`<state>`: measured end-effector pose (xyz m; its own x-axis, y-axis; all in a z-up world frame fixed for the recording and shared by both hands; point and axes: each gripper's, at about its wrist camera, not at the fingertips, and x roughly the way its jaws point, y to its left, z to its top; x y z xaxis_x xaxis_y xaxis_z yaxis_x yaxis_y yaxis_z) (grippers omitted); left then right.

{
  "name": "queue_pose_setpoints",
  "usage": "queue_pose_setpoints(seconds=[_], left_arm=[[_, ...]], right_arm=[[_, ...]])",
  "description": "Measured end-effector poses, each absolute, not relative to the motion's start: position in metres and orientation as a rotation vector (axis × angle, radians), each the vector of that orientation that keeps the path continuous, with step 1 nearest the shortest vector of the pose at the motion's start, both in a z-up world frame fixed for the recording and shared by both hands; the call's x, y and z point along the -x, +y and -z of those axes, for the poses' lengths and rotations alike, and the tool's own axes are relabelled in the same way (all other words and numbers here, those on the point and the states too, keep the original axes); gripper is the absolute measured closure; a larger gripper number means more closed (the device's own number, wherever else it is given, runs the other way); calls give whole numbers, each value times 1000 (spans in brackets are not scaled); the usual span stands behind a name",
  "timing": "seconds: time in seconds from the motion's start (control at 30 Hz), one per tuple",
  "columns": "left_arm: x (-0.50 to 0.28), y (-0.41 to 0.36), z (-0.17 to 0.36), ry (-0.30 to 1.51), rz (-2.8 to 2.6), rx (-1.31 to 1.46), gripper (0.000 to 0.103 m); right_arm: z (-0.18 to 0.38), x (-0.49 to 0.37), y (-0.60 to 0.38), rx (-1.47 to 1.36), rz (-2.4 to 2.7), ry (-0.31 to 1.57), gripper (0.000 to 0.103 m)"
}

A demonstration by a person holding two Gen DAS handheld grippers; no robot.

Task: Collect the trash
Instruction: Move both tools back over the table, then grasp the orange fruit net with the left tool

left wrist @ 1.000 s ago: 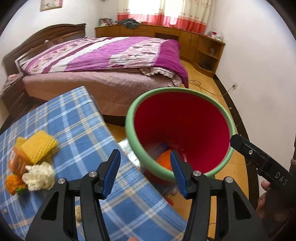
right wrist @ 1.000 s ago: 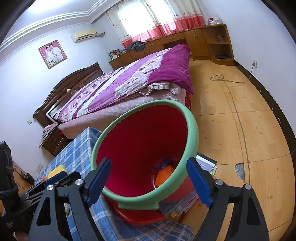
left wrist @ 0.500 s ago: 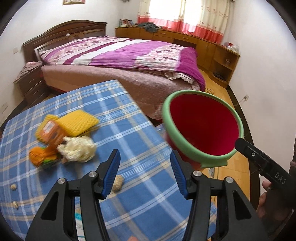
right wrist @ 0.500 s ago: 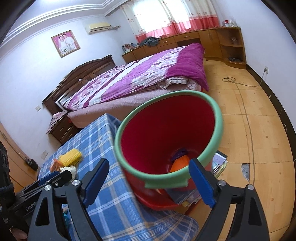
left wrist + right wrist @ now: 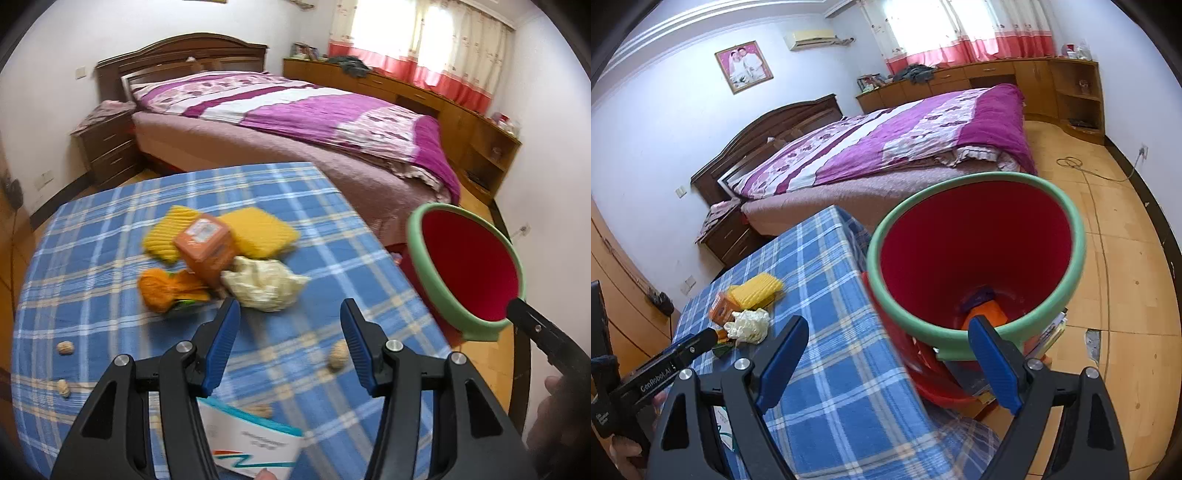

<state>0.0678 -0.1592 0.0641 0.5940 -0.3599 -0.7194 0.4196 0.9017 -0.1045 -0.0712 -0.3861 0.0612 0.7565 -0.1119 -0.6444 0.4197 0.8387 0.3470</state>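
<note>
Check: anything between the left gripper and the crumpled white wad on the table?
Nothing visible. The left gripper, jaws open, faces the crumpled white wad over bare checked cloth; the orange carton sits behind it.

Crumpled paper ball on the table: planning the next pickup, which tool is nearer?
Left. The left tool hovers just short of the crumpled paper ball; the right tool is at the red bin.

One bin [image 5: 439, 291], two sponges [image 5: 258, 234], perhaps four walnuts [image 5: 337, 359].
</note>
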Motion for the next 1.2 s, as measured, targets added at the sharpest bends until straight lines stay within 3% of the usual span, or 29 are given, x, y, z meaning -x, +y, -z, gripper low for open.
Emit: queue_pose_setpoints(seconds=[0.5, 0.9, 1.2], left_arm=[[-116, -91, -47, 851, 264, 31, 46], [-144, -92, -22, 903, 265, 35, 46], [-152, -91, -15, 920, 293, 46, 64]], right_arm=[[-51, 37, -356, -465, 243, 720, 13], [-39, 21, -352, -458, 235, 768, 13], [-35, 9, -346, -441, 227, 793, 13]])
